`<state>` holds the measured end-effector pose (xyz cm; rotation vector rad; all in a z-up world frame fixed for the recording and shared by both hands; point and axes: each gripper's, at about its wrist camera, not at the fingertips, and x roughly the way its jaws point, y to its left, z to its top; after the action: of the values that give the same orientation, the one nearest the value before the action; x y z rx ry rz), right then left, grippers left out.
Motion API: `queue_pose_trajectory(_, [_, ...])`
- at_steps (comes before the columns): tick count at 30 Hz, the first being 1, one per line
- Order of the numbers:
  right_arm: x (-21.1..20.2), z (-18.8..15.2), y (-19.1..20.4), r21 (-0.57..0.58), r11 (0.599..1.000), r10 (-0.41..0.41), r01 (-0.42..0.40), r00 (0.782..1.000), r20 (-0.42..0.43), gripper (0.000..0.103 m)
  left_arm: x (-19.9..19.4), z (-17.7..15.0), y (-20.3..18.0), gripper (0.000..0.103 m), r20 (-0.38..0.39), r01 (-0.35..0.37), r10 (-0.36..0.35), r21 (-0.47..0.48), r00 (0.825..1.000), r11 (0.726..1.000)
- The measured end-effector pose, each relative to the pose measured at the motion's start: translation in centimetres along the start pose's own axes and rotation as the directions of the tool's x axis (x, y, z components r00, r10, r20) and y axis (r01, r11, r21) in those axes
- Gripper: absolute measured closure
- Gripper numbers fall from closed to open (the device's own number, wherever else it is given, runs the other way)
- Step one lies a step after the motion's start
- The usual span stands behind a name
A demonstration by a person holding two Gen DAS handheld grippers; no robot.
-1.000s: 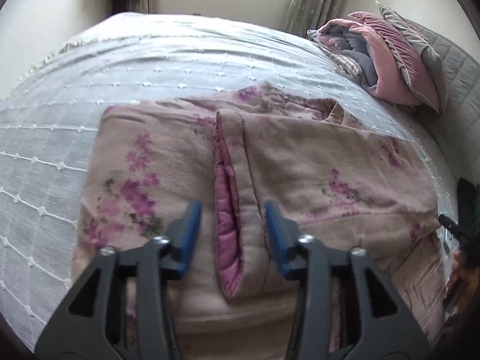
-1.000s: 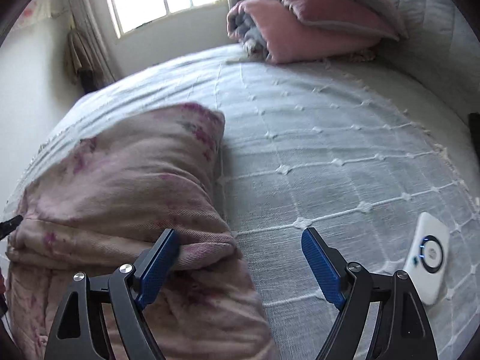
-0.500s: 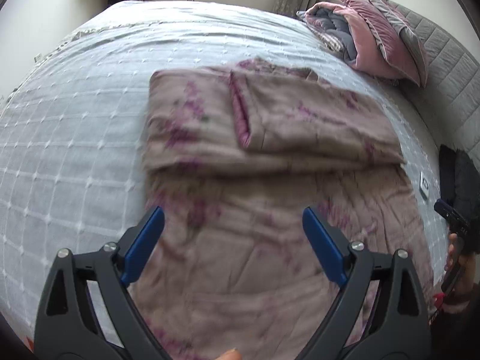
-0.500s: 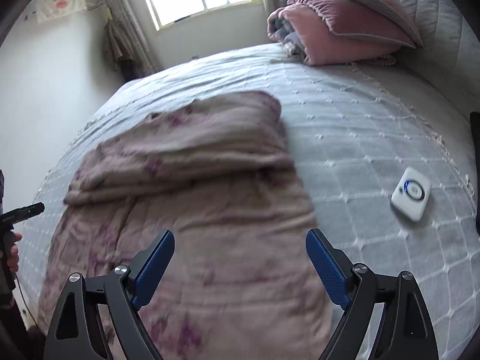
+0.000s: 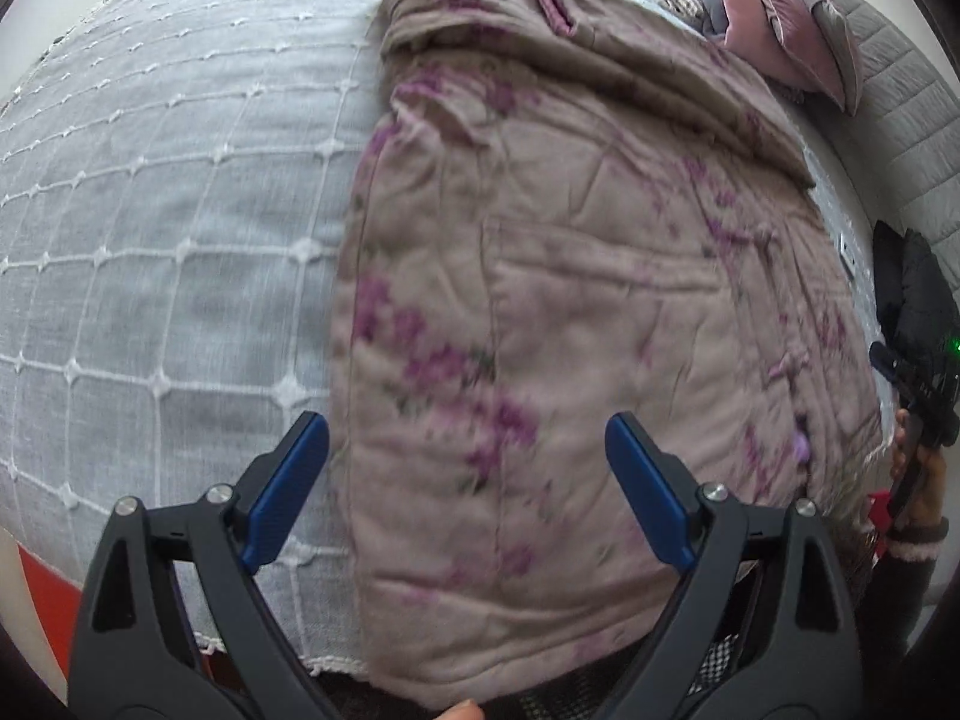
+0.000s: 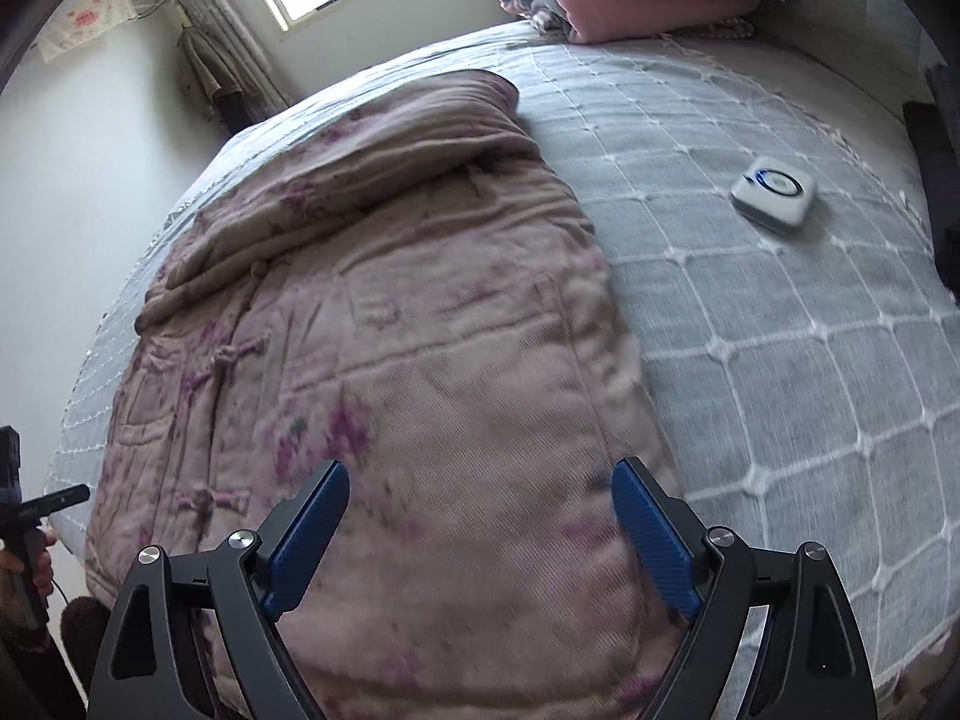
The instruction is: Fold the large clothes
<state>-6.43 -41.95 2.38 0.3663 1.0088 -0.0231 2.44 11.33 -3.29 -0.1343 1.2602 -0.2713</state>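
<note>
Your left gripper [image 5: 467, 477] has just spread wide and grips nothing; your right gripper [image 6: 480, 525] has also just widened, empty. Below both, the pink floral padded jacket [image 6: 384, 360] lies on the grey bedspread [image 6: 780, 330], its far end folded over.

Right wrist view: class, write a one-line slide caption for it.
Open right gripper above a floral padded garment, its far end folded over, on a grey checked bedspread; white device beside it.

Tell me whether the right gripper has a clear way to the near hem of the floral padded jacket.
Probably yes: the right gripper is open above the floral padded jacket, with nothing between its jaws and the fabric.
</note>
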Motion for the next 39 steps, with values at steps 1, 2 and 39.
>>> queue_pose_trajectory(1, [-0.1,-0.5,-0.3,0.005,1.0,0.001,-0.001,1.0,-0.004,0.012,0.2,-0.4,0.2,0.01,-0.009,-0.003,0.003,0.006,1.0,1.0])
queue_pose_trajectory(2, [-0.2,-0.8,-0.6,0.011,1.0,0.005,-0.005,1.0,-0.007,0.012,0.6,-0.8,0.4,0.01,-0.025,-0.003,0.003,0.013,1.0,1.0])
queue_pose_trajectory(39, [1.1,-4.4,-3.1,0.044,0.997,0.066,-0.062,0.993,-0.097,0.0,4.1,-1.5,1.0,0.0,-0.149,0.042,-0.021,0.135,0.989,0.99])
